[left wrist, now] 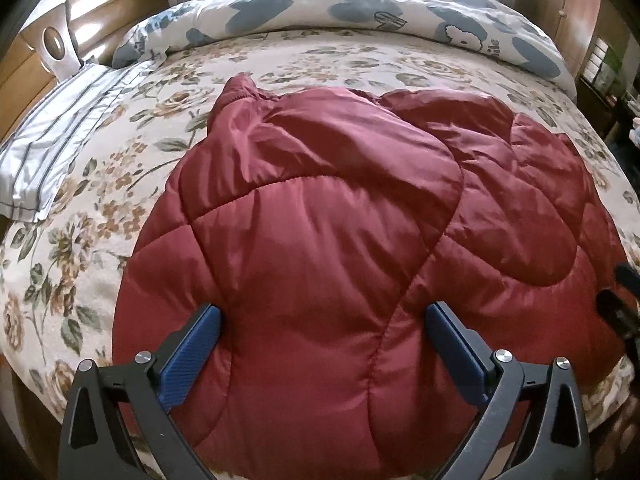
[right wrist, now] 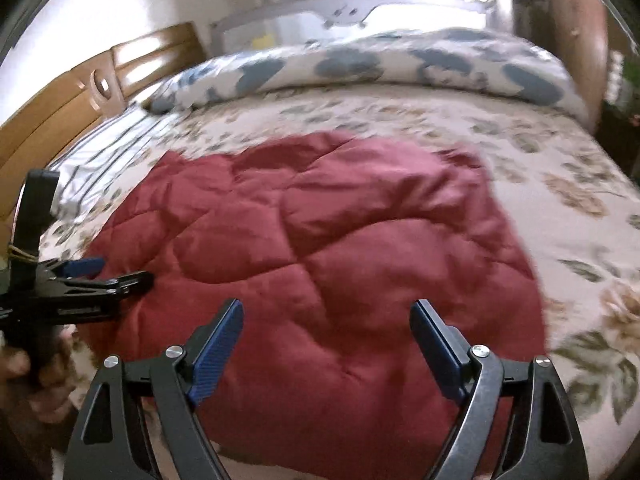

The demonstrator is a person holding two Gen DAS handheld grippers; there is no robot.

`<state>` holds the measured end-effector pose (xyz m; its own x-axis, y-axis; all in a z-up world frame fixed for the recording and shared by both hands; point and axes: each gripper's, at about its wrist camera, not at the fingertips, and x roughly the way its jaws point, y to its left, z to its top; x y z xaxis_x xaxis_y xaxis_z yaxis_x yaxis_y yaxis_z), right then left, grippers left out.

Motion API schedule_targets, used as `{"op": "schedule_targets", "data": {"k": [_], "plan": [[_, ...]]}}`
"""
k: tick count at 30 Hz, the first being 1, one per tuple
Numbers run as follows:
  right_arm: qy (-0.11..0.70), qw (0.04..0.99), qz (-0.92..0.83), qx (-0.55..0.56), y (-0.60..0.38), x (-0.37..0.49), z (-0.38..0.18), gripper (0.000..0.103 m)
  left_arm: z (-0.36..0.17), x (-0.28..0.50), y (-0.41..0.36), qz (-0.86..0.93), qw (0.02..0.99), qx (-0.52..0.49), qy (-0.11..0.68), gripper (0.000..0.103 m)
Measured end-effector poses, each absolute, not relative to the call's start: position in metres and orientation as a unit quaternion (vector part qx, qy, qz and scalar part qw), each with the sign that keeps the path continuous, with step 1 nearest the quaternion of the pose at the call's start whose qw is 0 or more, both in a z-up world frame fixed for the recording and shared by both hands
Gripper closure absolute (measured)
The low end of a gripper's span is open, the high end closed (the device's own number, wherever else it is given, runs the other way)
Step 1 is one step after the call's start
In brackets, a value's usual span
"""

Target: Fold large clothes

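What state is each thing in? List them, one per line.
Red quilted jacket: lying on the bed, partly folded, a sleeve laid across its body.
Left gripper: open, over the jacket, holding nothing.
Right gripper: open, over the jacket, holding nothing.
Patterned duvet: bunched along the far side.
Striped pillow: lying flat by the headboard.

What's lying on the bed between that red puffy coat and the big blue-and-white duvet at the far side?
Nothing: only bare floral bedspread separates the red coat from the duvet. The left wrist view shows it most clearly.
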<state>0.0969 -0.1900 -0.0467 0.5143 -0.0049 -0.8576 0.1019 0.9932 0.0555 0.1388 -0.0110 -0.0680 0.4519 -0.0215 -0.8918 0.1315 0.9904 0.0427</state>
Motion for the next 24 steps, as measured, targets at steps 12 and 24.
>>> {"op": "schedule_targets", "data": {"k": [12, 24], "plan": [[0.515, 0.848, -0.090, 0.086, -0.243, 0.142, -0.083, 0.014, -0.064, 0.165, 0.005, -0.021, 0.858, 0.044, 0.511, 0.000], [0.506, 0.850, -0.095, 0.111, -0.254, 0.138, -0.087, 0.014, -0.106, 0.222, 0.040, 0.018, 0.840, -0.011, 0.542, 0.000]]}}
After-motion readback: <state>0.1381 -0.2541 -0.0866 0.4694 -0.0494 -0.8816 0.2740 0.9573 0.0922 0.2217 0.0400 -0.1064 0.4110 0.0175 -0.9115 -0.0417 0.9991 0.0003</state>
